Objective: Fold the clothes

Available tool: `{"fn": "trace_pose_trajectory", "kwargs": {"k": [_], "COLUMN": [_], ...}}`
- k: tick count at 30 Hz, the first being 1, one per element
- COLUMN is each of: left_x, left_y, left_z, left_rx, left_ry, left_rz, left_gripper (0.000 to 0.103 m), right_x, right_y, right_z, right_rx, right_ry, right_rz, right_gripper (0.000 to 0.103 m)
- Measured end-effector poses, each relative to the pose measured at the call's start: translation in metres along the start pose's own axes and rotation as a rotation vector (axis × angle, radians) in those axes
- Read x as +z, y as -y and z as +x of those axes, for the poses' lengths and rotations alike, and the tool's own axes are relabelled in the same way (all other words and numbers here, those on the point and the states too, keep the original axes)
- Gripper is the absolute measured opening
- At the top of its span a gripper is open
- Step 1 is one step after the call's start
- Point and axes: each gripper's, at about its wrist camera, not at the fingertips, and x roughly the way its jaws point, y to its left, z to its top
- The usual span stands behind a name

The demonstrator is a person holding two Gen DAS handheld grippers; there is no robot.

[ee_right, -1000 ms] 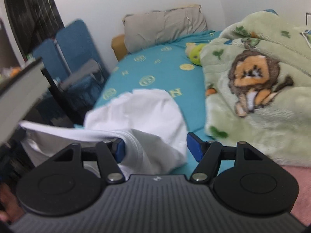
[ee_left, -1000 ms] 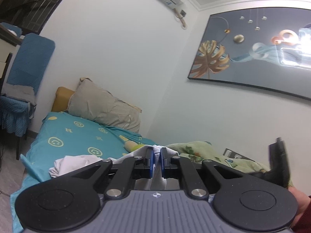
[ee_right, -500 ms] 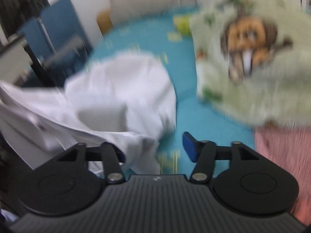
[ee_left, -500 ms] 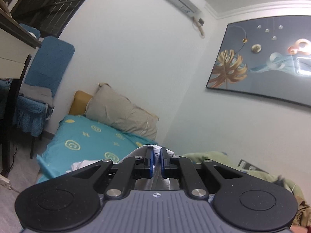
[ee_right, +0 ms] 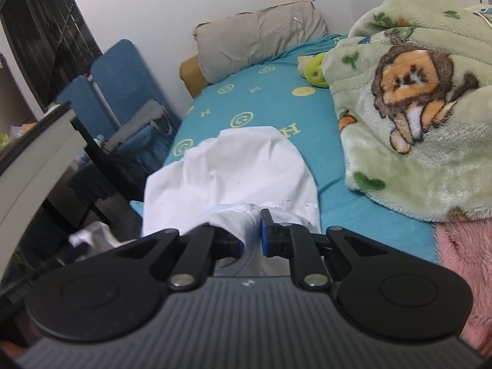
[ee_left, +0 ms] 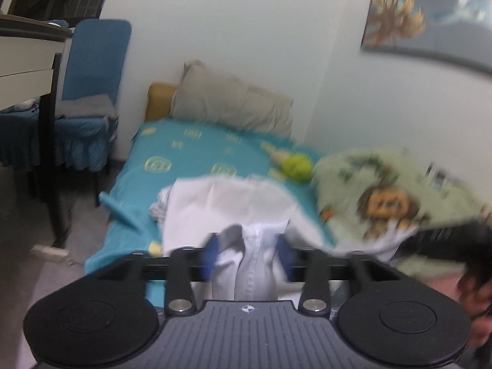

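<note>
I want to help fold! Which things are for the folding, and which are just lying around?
For the folding:
white garment
right gripper, pinching its edge
left gripper, jaws just opened, cloth between them

Just lying around:
pillow
lion blanket
green toy
blue chair
pink blanket

A grey pillow lies at the head of the teal bed, a green lion blanket alongside.

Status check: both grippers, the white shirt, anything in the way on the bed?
Left gripper just opened, cloth loose between its pads. Right gripper just closed, pinching the white shirt. Green blanket beside it, clear of the shirt.
</note>
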Motion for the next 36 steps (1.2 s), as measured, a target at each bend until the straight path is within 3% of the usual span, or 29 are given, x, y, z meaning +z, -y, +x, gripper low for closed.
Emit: {"fn": "trace_pose_trajectory", "kwargs": {"k": [1,3,4,7,10,14,16,19,20,21,23,25,29,32,36], "left_x": [-0.003,-0.007,-0.009,-0.013,-0.014,-0.011,-0.008,-0.003,-0.001,0.001,0.006,0.009,0.027,0.055,0.122], "left_y": [0.003,0.013,0.019,0.036,0.047,0.033,0.015,-0.015,-0.02,-0.02,-0.02,-0.016,-0.003,0.013,0.037], "left_z": [0.001,0.001,0.002,0.01,0.028,0.048,0.044,0.023,0.016,0.011,-0.001,-0.013,-0.033,-0.052,-0.082], "left_rx": [0.012,0.03,0.041,0.114,0.24,0.455,0.523,0.551,0.564,0.578,0.598,0.591,0.572,0.559,0.509], "left_ry": [-0.011,-0.022,-0.02,-0.007,-0.009,-0.049,-0.054,-0.022,-0.002,0.025,0.082,0.141,0.252,0.355,0.466], "left_rz": [0.026,0.084,0.115,0.191,0.219,0.15,0.047,-0.136,-0.164,-0.17,-0.178,-0.163,-0.121,-0.099,-0.106], "left_gripper": [0.06,0.078,0.082,0.085,0.085,0.085,0.085,0.092,0.092,0.092,0.091,0.092,0.092,0.092,0.092], "right_x": [0.0,0.0,0.0,0.0,-0.001,0.002,0.003,0.003,0.002,0.0,-0.005,-0.01,0.0,0.035,0.101], "right_y": [-0.001,-0.003,-0.004,-0.008,-0.009,-0.006,-0.002,0.003,0.005,0.005,0.002,-0.001,0.001,-0.011,-0.038], "right_z": [0.0,-0.001,-0.002,-0.004,-0.008,-0.015,-0.018,-0.016,-0.01,-0.004,0.009,0.019,0.02,-0.008,-0.066], "right_rx": [0.006,0.025,0.035,0.056,0.076,0.062,0.011,-0.081,-0.094,-0.126,-0.219,-0.281,-0.322,-0.301,-0.255], "right_ry": [0.001,0.0,0.0,0.006,0.023,0.079,0.113,0.13,0.105,0.079,0.045,0.013,0.005,0.137,0.325], "right_rz": [0.001,0.004,0.004,-0.002,0.008,0.04,0.052,0.039,0.035,0.021,-0.029,-0.085,-0.071,-0.073,-0.096], "right_gripper": [0.013,0.013,0.013,0.013,0.013,0.014,0.014,0.019,0.035,0.058,0.08,0.082,0.082,0.082,0.082]}}
